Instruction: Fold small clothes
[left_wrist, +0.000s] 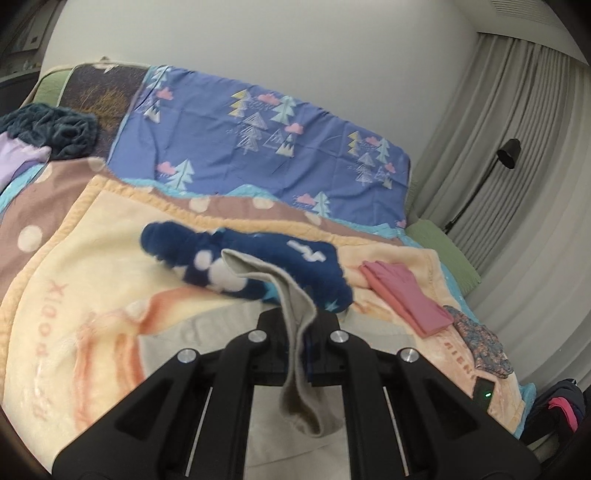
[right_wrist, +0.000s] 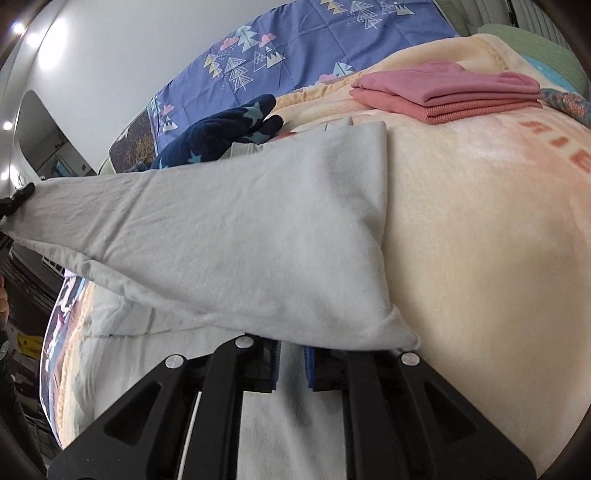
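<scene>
Left hand-held gripper (left_wrist: 300, 332) pinches the grey cloth (left_wrist: 295, 314) above the blanket (left_wrist: 92, 258); right hand-held gripper (right_wrist: 291, 363) stands slightly parted beneath it.

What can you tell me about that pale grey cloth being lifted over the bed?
The grey cloth is a small, soft, plain garment that looks like cotton jersey, lightly creased. One end is pinched in the shut left claw, from which a loose fold droops, so the fabric stretches in a taut wedge above the cream blanket. Its wider end lies flat on the blanket, a corner reaching just past the right claw, whose pads show a gap with nothing visibly pinched. Beyond it lies a navy fleece garment.
</scene>
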